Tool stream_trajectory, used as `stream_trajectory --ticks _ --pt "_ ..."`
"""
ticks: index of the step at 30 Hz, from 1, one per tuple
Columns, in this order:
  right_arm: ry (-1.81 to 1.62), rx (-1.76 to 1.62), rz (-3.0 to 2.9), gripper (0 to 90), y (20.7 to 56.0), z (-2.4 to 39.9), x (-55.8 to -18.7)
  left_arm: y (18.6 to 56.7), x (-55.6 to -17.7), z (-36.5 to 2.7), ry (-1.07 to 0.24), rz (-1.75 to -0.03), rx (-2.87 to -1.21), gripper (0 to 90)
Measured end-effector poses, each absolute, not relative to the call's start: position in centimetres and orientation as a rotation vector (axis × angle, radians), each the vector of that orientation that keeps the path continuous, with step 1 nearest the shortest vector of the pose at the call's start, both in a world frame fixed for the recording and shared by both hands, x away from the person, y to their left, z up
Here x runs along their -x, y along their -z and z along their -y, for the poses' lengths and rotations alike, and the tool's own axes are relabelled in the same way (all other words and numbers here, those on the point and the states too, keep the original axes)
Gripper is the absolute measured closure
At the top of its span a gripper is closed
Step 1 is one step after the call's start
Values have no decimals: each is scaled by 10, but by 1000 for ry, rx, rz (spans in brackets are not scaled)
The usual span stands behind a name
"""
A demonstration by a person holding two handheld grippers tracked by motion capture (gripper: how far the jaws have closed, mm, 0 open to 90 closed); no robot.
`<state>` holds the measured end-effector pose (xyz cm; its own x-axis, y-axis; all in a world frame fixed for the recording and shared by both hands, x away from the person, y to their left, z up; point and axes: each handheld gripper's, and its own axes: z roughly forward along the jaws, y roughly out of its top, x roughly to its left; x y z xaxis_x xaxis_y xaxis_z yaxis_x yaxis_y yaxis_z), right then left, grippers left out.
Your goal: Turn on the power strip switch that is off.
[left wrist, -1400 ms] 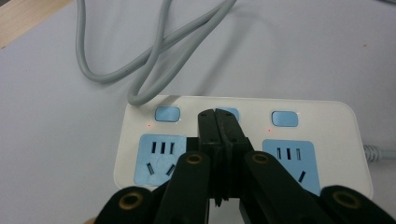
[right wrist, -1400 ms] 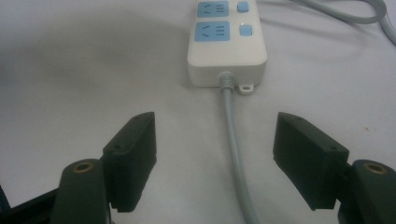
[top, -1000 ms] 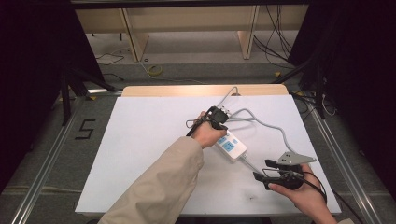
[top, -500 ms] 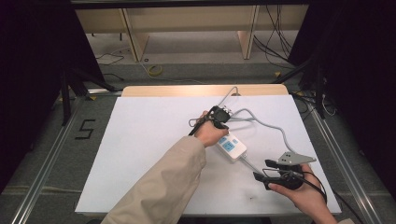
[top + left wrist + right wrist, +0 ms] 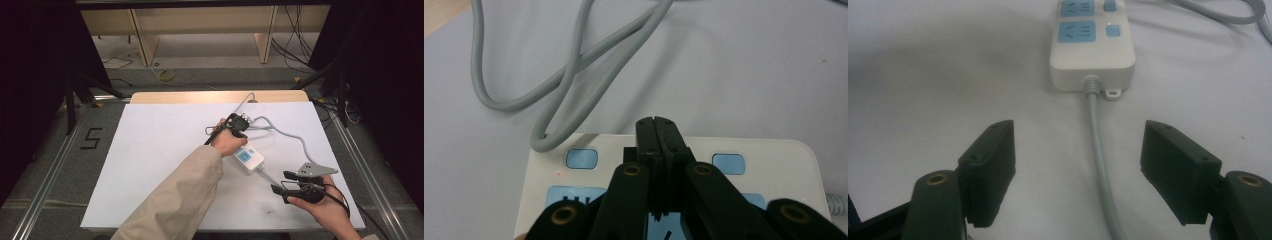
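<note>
The left gripper (image 5: 658,131), jaws closed and empty, hides part of the white power strip with blue sockets (image 5: 248,158). The right gripper (image 5: 1078,175) gapes wide around its grey cable (image 5: 1100,165).

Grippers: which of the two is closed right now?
The left gripper, poised over the white power strip, has its jaws pressed together. The right gripper is wide open, straddling the strip's grey cable.
</note>
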<state>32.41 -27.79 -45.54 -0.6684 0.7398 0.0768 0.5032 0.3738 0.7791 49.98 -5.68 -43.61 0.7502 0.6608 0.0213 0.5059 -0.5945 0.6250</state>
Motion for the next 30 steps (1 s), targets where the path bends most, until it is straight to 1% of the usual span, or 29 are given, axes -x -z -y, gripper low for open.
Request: stream_trajectory --ticks 30 --pt "-1181 -1094 -2355 307 456 278 -324 442 -501 60 -343 -886 -2380 898"
